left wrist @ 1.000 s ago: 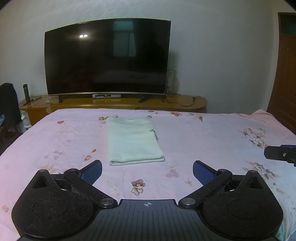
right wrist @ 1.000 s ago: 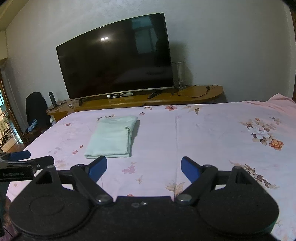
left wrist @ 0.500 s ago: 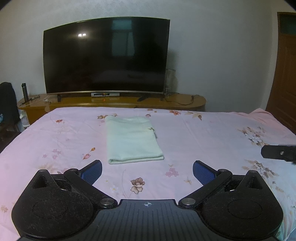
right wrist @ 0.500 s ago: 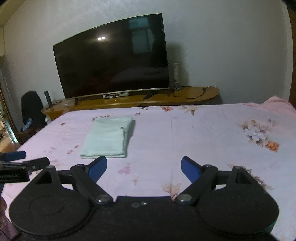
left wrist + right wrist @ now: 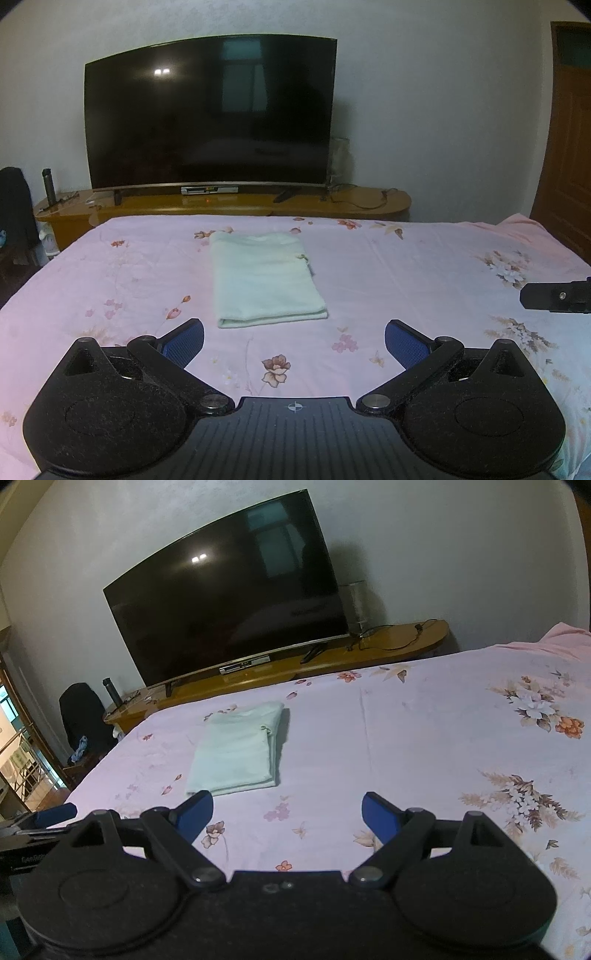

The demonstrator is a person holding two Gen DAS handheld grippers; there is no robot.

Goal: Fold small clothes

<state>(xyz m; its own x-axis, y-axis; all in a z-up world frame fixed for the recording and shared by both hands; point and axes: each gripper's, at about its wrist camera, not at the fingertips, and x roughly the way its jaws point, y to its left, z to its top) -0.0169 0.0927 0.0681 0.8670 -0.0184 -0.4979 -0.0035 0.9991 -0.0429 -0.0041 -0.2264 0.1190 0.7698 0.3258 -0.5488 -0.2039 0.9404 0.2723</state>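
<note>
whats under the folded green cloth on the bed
The folded green cloth lies flat on the pink floral bedsheet. Whether anything is tucked beneath or between its layers cannot be seen.

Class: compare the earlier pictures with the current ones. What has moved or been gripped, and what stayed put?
Only the right gripper moved: its view has tilted and the bed looks nearer. Nothing was gripped or released. The left gripper stays open, as does the right, and the folded pale-green cloth lies unmoved.
</note>
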